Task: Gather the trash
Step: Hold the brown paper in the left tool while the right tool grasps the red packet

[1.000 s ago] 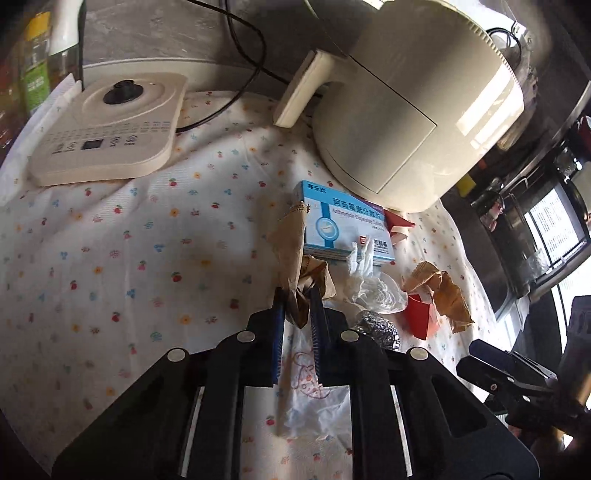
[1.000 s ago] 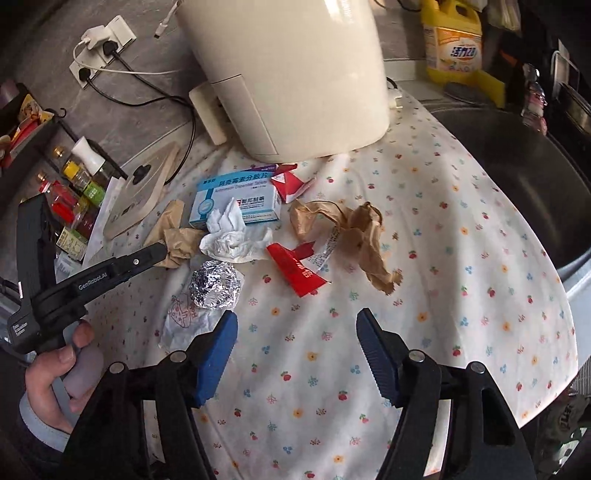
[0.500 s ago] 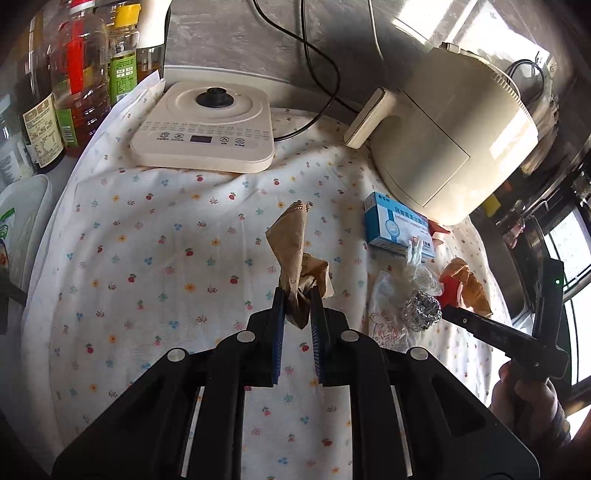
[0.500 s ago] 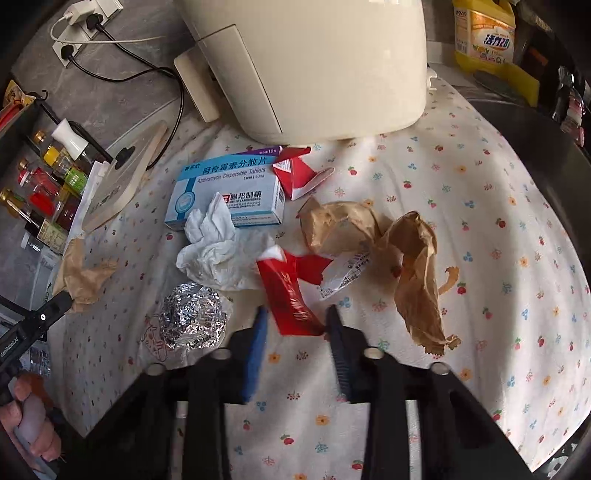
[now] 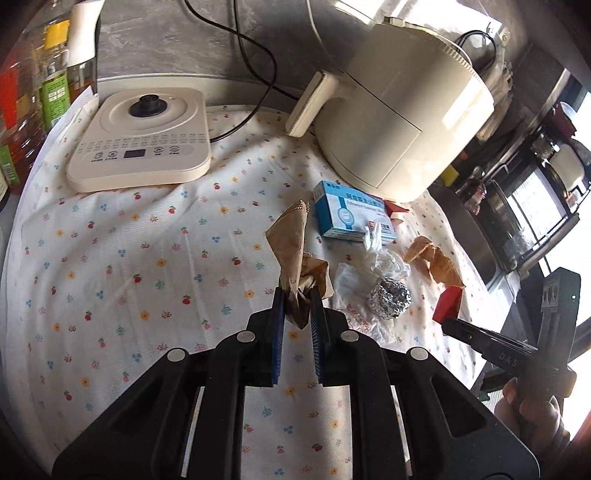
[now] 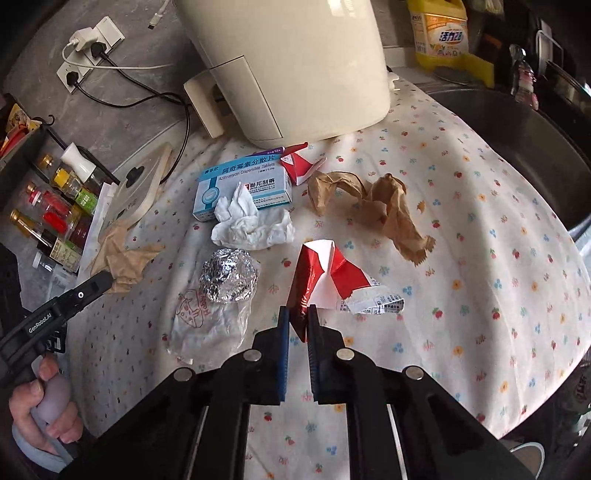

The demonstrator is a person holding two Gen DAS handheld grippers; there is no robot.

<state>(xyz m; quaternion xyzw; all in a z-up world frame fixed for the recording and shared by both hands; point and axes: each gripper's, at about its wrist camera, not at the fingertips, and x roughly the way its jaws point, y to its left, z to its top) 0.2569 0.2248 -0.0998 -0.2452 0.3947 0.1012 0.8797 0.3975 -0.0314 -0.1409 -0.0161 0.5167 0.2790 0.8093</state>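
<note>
My left gripper (image 5: 297,295) is shut on a crumpled brown paper (image 5: 291,247) and holds it above the flowered cloth; it also shows in the right wrist view (image 6: 123,258). My right gripper (image 6: 298,314) is shut on a red and white wrapper (image 6: 325,273) and lifts it; the wrapper shows in the left wrist view (image 5: 448,308). On the cloth lie a foil ball (image 6: 229,275), a white tissue (image 6: 251,221), a clear plastic bag (image 6: 207,321), a blue medicine box (image 6: 243,181), another brown paper (image 6: 373,206) and a red carton scrap (image 6: 301,166).
A cream air fryer (image 6: 291,62) stands at the back. A flat cream appliance base (image 5: 142,140) sits at the back left with bottles (image 5: 33,96) beside it. A dark metal basin (image 6: 517,147) lies to the right. A yellow detergent jug (image 6: 441,35) stands behind.
My right gripper moved in, closed on the red and white wrapper and lifted it off the cloth. My left gripper kept its brown paper and shifted its view back toward the trash.
</note>
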